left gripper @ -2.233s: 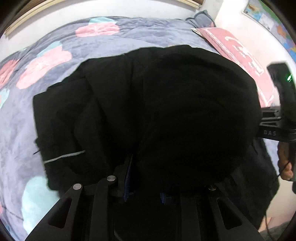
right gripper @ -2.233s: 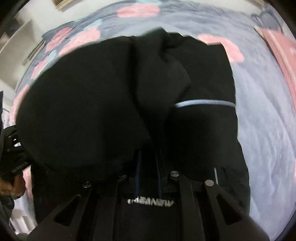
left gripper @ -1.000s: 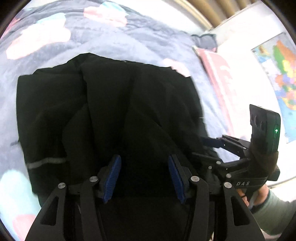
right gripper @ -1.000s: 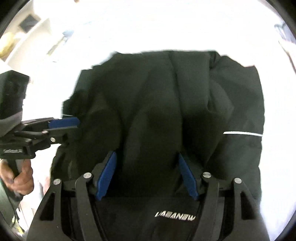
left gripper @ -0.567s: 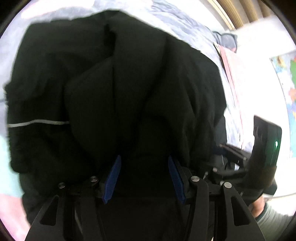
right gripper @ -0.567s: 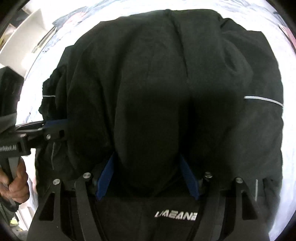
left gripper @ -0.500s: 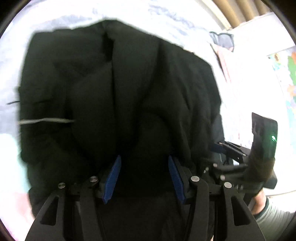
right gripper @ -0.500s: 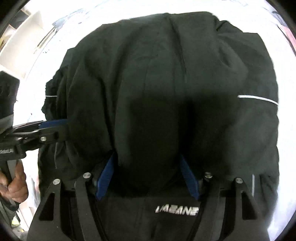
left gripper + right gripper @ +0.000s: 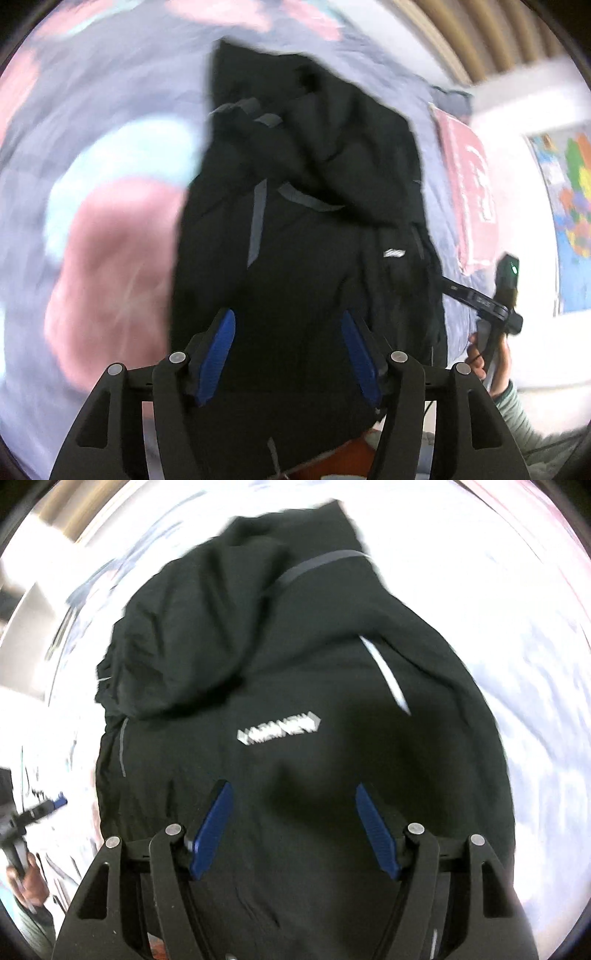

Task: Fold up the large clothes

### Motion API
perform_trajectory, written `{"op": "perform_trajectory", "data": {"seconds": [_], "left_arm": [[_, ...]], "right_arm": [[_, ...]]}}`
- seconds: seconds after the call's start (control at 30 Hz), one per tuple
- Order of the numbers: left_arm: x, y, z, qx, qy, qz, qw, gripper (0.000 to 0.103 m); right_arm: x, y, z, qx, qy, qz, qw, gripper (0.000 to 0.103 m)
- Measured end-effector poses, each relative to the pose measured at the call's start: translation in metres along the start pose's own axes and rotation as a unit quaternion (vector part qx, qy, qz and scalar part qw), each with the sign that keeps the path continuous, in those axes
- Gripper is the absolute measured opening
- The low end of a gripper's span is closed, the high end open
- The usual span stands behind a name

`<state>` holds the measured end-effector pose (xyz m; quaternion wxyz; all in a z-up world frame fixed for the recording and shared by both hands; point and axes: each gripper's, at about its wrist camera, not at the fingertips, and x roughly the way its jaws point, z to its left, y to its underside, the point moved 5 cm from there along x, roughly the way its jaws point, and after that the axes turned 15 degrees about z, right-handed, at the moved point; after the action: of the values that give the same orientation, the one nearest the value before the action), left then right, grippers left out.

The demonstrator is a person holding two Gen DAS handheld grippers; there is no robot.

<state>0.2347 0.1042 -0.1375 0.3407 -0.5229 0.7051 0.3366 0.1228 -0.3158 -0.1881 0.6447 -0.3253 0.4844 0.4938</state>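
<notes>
A black jacket point(image 9: 303, 258) with grey stripes lies on the bed, its upper part folded down over the body. Its white logo point(image 9: 279, 731) shows just below the fold. My left gripper point(image 9: 287, 317) hangs over the jacket's near end; its jaws are opening and the blue pads press on nothing. My right gripper point(image 9: 291, 788) stands open over the same jacket point(image 9: 295, 664), its pads clear of the cloth. In the left wrist view the right gripper point(image 9: 480, 299) reaches in at the jacket's right edge. The left gripper's blue tip point(image 9: 55, 801) shows at the far left of the right wrist view.
The bedspread point(image 9: 110, 258) is grey-blue with pink and pale blue patches and surrounds the jacket. A pink pillow point(image 9: 469, 184) lies at the right, under a wall map point(image 9: 569, 206). A hand point(image 9: 487, 365) and a green sleeve show at the lower right.
Both grippers have swung sideways and let the bunched cloth out from between their pads. The jacket now lies flatter with the logo ahead of the right pads. The left jaws stand wider.
</notes>
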Motion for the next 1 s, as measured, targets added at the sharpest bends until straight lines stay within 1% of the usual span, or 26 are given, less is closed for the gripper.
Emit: {"op": "perform_trajectory", "data": {"seconds": [0.07,0.13,0.2,0.27,0.3,0.37,0.43,0.5,0.6,0.67,0.73,0.8,0.83,0.87,0.9,0.97,1.0], "left_arm": [[0.005,0.014,0.022,-0.034,-0.013,0.012,0.9993,0.062],[0.013,0.027,0.042,-0.049,-0.030,0.021,0.9981,0.062],[0.027,0.044,0.057,-0.056,-0.023,0.041,0.9973,0.062],[0.043,0.056,0.067,-0.076,-0.004,0.053,0.9957,0.062],[0.053,0.059,0.072,-0.087,0.005,0.059,0.9944,0.062],[0.068,0.068,0.081,-0.104,0.011,0.065,0.9924,0.062],[0.078,0.076,0.085,-0.107,0.022,0.067,0.9917,0.062],[0.085,0.080,0.085,-0.101,0.027,0.071,0.9920,0.062],[0.098,0.084,0.082,-0.085,0.004,0.079,0.9933,0.062],[0.100,0.086,0.082,-0.081,0.003,0.076,0.9938,0.062],[0.102,0.087,0.078,-0.077,0.018,0.073,0.9942,0.062],[0.100,0.088,0.068,-0.061,0.061,0.078,0.9932,0.062],[0.098,0.089,0.059,-0.047,0.081,0.083,0.9922,0.062],[0.088,0.089,0.043,-0.019,0.115,0.087,0.9894,0.062],[0.078,0.088,0.030,0.005,0.139,0.082,0.9869,0.062],[0.058,0.084,0.007,0.044,0.166,0.062,0.9832,0.065],[0.056,0.082,0.001,0.051,0.166,0.060,0.9830,0.065]], "right_arm": [[-0.005,0.013,-0.020,0.027,-0.003,-0.001,1.000,0.073],[-0.008,0.024,-0.032,0.047,-0.015,-0.011,0.999,0.073],[-0.016,0.036,-0.051,0.069,-0.028,-0.009,0.997,0.073],[-0.017,0.044,-0.058,0.084,-0.034,-0.006,0.996,0.073],[-0.017,0.047,-0.061,0.089,-0.034,-0.006,0.995,0.073],[-0.022,0.058,-0.067,0.094,-0.027,-0.010,0.995,0.073],[-0.024,0.066,-0.067,0.096,-0.030,-0.016,0.995,0.073],[-0.026,0.075,-0.072,0.101,-0.040,-0.016,0.994,0.073],[-0.023,0.088,-0.081,0.114,-0.033,-0.011,0.993,0.073],[-0.022,0.095,-0.085,0.120,-0.033,-0.011,0.992,0.073],[-0.021,0.102,-0.089,0.126,-0.032,-0.010,0.991,0.073],[-0.020,0.108,-0.093,0.128,-0.028,-0.010,0.991,0.073],[-0.019,0.110,-0.095,0.128,-0.025,-0.009,0.991,0.073],[-0.019,0.112,-0.097,0.128,-0.022,-0.009,0.992,0.073],[-0.021,0.114,-0.098,0.127,-0.017,-0.012,0.992,0.073],[-0.023,0.116,-0.102,0.126,-0.009,-0.013,0.992,0.073],[-0.024,0.116,-0.104,0.125,-0.005,-0.014,0.992,0.073]]}}
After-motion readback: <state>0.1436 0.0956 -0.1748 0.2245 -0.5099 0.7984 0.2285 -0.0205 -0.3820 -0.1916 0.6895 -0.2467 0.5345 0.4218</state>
